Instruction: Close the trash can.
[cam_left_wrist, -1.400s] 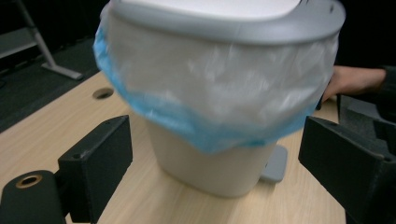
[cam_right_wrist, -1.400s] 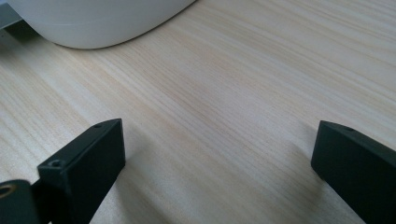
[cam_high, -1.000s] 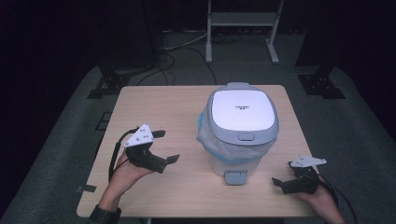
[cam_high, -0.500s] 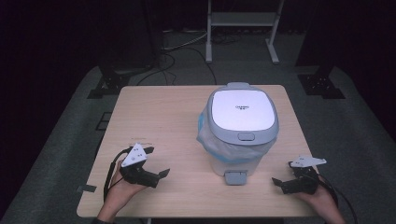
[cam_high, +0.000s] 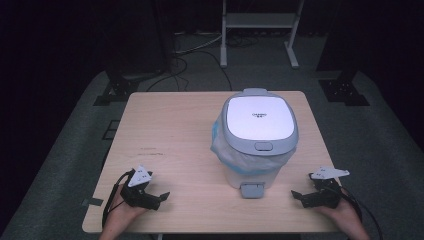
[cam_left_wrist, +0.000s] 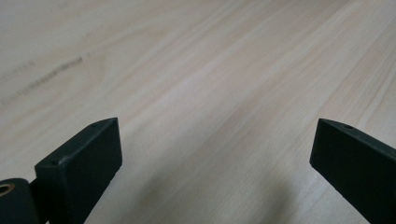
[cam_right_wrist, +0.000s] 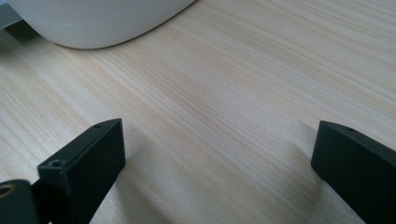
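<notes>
Pedal bin (cam_high: 257, 137), white body with grey lid shut, stands upright on the right half of the table (cam_high: 170, 130); a pale liner bag (cam_high: 225, 150) bulges out under the lid rim. Foot pedal (cam_high: 252, 190) juts from the base toward the person.

Left tongs (cam_high: 159, 196) rest low near the table's front left corner, jaws wide, nothing between them; left gripper view gives bare wood under the left tongs (cam_left_wrist: 217, 163).

Right tongs (cam_high: 300, 192) rest near the front right corner, jaws wide, empty. In the right gripper view the bin's curved white wall (cam_right_wrist: 98, 21) lies ahead and to the upper left.

Key relation: pedal lies between the two tongs, just left of the right tongs, well apart from the left. Right hand looks better placed.
</notes>
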